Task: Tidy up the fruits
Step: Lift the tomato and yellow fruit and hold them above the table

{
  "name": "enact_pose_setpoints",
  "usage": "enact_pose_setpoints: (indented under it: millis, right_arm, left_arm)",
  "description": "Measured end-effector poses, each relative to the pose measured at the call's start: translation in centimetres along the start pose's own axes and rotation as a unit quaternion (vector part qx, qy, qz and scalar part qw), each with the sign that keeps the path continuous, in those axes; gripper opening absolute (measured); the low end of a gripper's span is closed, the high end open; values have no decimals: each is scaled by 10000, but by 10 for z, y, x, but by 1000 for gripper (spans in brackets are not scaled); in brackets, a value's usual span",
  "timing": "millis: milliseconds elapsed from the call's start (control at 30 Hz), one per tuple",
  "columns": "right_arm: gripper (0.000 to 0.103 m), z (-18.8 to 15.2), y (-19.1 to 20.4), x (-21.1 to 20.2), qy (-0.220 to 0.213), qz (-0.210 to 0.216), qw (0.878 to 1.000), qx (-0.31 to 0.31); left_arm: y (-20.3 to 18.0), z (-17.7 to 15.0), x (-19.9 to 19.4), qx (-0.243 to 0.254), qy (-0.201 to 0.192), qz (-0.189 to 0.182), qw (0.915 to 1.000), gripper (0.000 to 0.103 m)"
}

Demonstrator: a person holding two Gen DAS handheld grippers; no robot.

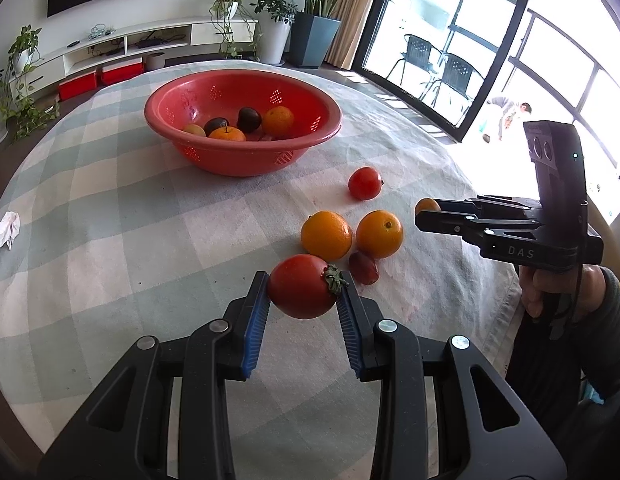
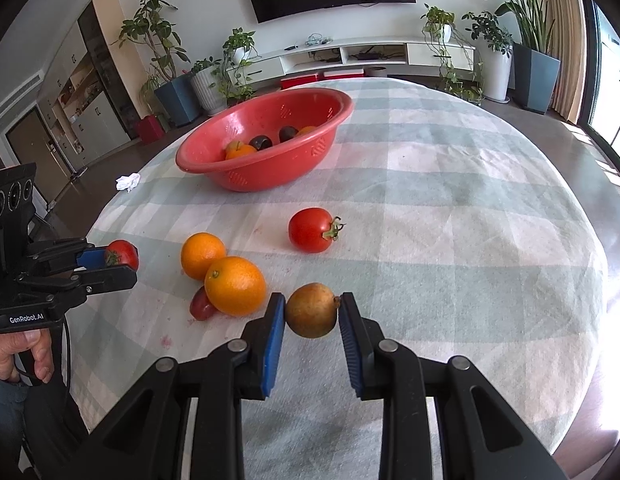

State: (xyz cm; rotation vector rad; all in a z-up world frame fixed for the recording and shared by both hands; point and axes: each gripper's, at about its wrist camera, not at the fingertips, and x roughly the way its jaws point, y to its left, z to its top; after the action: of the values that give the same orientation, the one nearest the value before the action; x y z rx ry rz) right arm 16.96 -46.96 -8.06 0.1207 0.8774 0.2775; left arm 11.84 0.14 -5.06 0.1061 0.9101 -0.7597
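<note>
Left wrist camera, from my remote station: at the far left edge of the checked tablecloth (image 1: 110, 208) lies a crumpled white tissue (image 1: 5, 229). Farther in, toward the back of the table, sits the red perforated basin (image 1: 242, 120), holding two oranges, two dark plums and a pale fruit at its left. In the foreground my left gripper (image 1: 302, 292) pinches a large red tomato (image 1: 302, 286) between its blue pads (image 1: 257, 320), the green stem turned toward the right finger, the fruit lifted clear of the cloth. Just beyond it two oranges (image 1: 326, 235) rest side by side, touching, with a small dark-red fruit (image 1: 363, 268) tucked against their near side. A second tomato (image 1: 364, 183) lies apart, between the oranges and the basin. At the right my right gripper (image 1: 427, 216) hangs above the cloth, its fingers closed on a small brownish-orange fruit that is mostly hidden behind them.

From the right wrist camera, the left gripper (image 2: 118, 260) appears at the left edge with its tomato (image 2: 122, 254), the person's hand (image 2: 22, 354) on the handle below. The basin (image 2: 266, 168) stands behind, the tissue (image 2: 128, 181) to its left. The loose tomato (image 2: 311, 230) lies mid-table. In the foreground my right gripper (image 2: 311, 312) clamps the round brownish-yellow fruit (image 2: 311, 311) between its pads, held above the cloth just right of the oranges (image 2: 234, 286).
</note>
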Motion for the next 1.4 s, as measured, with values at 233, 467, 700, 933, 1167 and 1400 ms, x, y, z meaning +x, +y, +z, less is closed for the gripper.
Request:
enact_pose_setpoints:
  millis: [233,467,700,933,1167,1400]
  right_arm:
    - [30,0,-3,-1,-37,11,10000,40]
    - [30,1,-5,-1,-65,21,10000,70]
    - [30,2,-6,-3,-111,39,9999,91]
    - [30,2,-7,-3,-154,55,9998,130]
    - [30,2,-8,-4,-179,61,9997,141]
    - [30,3,-10,-7,-230,68,9996,173]
  left_arm:
    - [-1,2,-4,0,-49,-12,10000,31]
    - [-2,4,-8,-17,-88,-10,10000,31]
    - [-2,4,-8,-18,-96,-5,10000,31]
    - [-1,6,-12,-28,-128,7,9999,31]
    - [-1,6,-13,-33,-132,5,9999,31]
    - [0,7,-15,-77,-174,6,9998,32]
